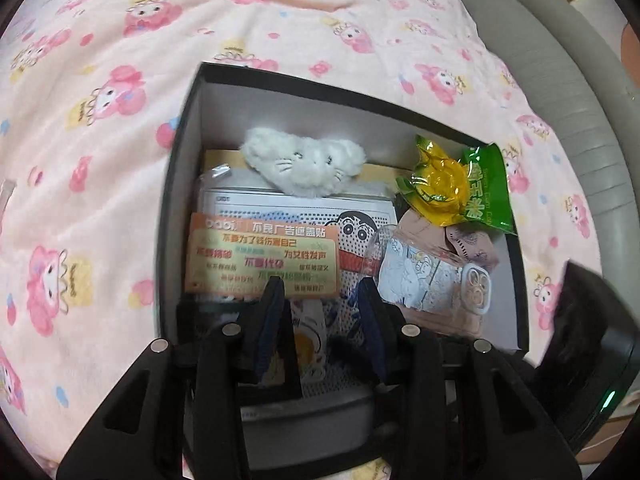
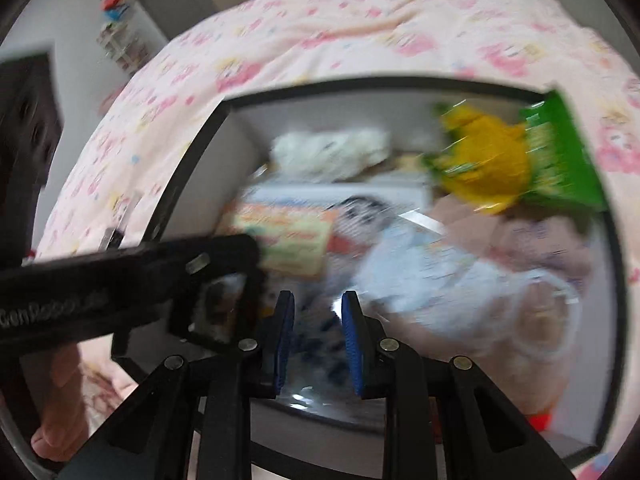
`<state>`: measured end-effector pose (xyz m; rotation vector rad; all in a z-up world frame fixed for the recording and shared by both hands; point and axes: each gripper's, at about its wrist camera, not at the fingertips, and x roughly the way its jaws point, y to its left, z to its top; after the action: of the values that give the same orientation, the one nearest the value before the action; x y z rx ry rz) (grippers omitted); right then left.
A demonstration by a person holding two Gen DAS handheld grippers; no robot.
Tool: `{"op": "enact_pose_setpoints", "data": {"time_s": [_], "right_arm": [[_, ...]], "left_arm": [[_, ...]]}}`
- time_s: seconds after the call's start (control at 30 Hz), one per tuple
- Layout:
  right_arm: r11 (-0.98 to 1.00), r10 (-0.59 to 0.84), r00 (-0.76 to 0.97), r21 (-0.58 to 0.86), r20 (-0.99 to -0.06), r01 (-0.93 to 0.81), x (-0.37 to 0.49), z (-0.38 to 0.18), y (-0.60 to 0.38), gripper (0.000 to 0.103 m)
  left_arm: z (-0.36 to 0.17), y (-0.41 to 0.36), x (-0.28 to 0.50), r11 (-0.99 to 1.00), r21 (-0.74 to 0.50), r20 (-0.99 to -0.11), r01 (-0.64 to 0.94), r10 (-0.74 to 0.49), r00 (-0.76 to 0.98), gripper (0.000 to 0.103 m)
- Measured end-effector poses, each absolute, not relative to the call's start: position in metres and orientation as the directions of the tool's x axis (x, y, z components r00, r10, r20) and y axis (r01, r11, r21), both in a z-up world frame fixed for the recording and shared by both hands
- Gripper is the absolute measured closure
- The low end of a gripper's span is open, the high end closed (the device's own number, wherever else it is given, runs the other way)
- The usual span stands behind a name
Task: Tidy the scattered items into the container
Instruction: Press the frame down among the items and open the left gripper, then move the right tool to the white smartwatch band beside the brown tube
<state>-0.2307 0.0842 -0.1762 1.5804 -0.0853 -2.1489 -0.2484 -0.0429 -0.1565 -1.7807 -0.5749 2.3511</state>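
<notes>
A black box [image 1: 182,184] with a white inside lies on the pink bedspread. In it are a white plush cat [image 1: 304,166], a green and yellow corn snack packet [image 1: 460,188], an orange sticker card [image 1: 260,258], a cartoon-print clear pouch [image 1: 416,276] and a small white case [image 1: 476,284]. My left gripper [image 1: 321,294] hangs over the box's near end, open, with nothing between its pads. In the blurred right wrist view, the right gripper [image 2: 318,316] is also over the box [image 2: 192,168], jaws a little apart and nothing visibly gripped. The corn packet [image 2: 492,168] leans at the far right corner.
The pink cartoon bedspread [image 1: 100,140] surrounds the box. A grey padded bed edge [image 1: 560,60] runs along the right. The left gripper's black body [image 2: 120,280] and the hand [image 2: 60,392] holding it cross the right wrist view at the left. A shelf [image 2: 120,40] stands by the far wall.
</notes>
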Motion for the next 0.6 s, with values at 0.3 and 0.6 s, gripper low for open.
{"op": "enact_pose_setpoints", "data": {"time_s": [0.3, 0.6], "right_arm": [[-0.887, -0.44, -0.217, 0.384, -0.871, 0.257, -0.227, -0.183, 0.113, 0.082], [-0.931, -0.35, -0.373, 0.277, -0.859, 0.236, -0.209, -0.156, 0.141, 0.081]], "left_arm": [[-0.174, -0.026, -0.249, -0.957, -0.269, -0.945, 0.109, 0.241, -0.221, 0.064], [-0.14, -0.017, -0.214, -0.961, -0.272, -0.901, 0.048, 0.237, -0.362, 0.064]]}}
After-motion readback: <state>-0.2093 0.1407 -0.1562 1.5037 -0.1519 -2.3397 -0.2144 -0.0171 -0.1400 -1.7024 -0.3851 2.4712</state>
